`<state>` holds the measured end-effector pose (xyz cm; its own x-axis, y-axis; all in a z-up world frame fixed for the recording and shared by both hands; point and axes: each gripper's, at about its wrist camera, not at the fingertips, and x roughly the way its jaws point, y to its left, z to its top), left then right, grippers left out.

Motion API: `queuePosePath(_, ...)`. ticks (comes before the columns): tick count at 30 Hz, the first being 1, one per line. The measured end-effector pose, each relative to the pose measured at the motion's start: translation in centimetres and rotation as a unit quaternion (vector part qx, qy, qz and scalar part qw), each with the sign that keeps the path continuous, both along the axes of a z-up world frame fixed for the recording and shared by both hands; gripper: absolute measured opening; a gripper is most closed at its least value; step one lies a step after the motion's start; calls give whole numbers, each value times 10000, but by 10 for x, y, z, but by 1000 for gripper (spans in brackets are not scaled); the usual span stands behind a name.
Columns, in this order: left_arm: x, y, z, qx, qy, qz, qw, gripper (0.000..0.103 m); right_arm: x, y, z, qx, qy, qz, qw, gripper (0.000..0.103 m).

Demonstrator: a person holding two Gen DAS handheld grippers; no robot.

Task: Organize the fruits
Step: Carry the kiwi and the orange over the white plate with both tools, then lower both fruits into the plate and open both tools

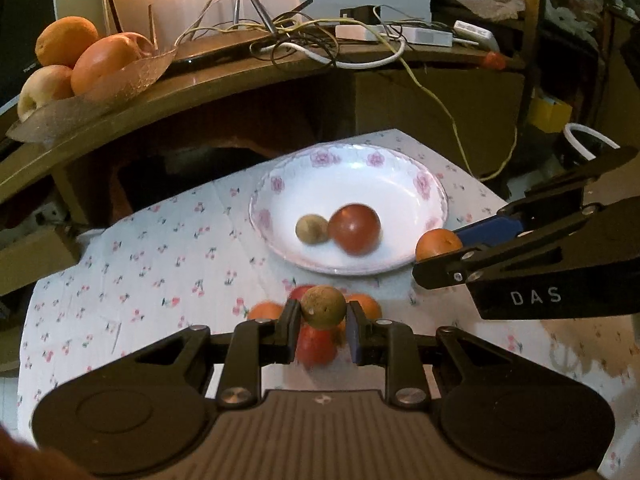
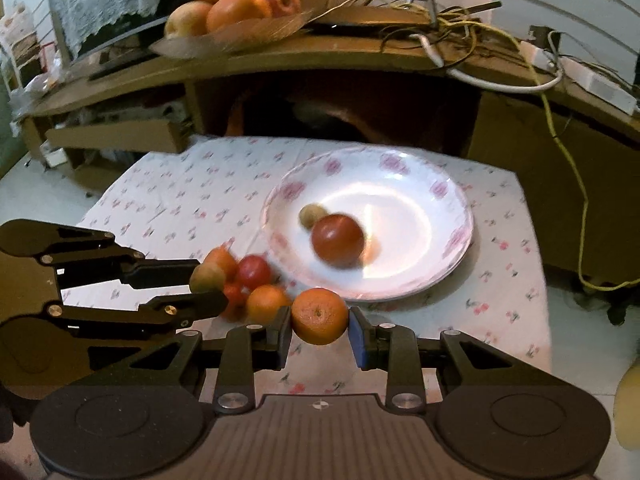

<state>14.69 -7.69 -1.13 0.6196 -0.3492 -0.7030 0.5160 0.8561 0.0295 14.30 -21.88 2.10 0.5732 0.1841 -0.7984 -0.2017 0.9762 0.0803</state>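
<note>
My left gripper [image 1: 323, 312] is shut on a brown kiwi [image 1: 323, 306], held above a small pile of fruit [image 1: 316, 346] on the cloth; it also shows in the right wrist view [image 2: 206, 284]. My right gripper [image 2: 319, 322] is shut on an orange [image 2: 319, 316], just in front of the plate's near rim; the orange also shows in the left wrist view [image 1: 438, 243]. The white floral plate [image 1: 360, 168] [image 2: 420, 184] holds a red tomato [image 1: 355, 229] [image 2: 338, 240] and a second kiwi [image 1: 311, 229] [image 2: 312, 215]. The pile has oranges [image 2: 266, 304] and red fruits [image 2: 254, 271].
A floral tablecloth [image 1: 160, 240] covers the low table. Behind stands a wooden desk [image 1: 240, 76] with a glass fruit bowl [image 1: 120, 80] of large fruit and a tangle of cables [image 1: 300, 32]. A yellow cable [image 2: 576, 184] hangs at the right.
</note>
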Motion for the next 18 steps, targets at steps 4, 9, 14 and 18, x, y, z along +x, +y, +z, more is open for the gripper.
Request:
queuePosePath(4,14,-7,-3,56,-7,50,10000,31,12,-5,-4,-78,-33,-119,9999,31)
queuePosePath(9,28,-11,-6,9,-7,61,10000,31,25,-14,-9,-90,-33,-286,9995,32)
queuePosePath(14,39,-18,-9,-2,-41,35,10000,31,33,-17,-14,-156,-35,-351,9993,32)
queuePosePath(18,45,-24,-12,34,-50,-1,10000,31,38,-18,-17,-181,-24,-340,9993,32)
